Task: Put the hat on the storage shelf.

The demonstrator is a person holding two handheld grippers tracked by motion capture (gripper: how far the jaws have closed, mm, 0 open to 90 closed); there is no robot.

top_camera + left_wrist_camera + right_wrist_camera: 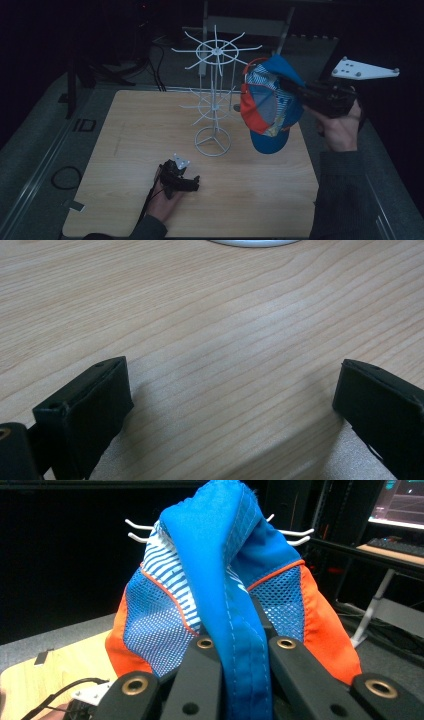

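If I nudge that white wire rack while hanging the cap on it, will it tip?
Probably easily. The white wire rack looks light: thin wire arms on a tall stem over a small ring base, so a push near the top may tip or slide it. The cap sags floppily from the right tool, so it should drape on gently.

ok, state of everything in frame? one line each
cap: lifted off the table, pinched by its fabric, hanging beside the rack's upper hooks
right gripper: shut on cap
left gripper: open, nothing between its jaws, low over the table
rack: upright on the table, its hooks bare
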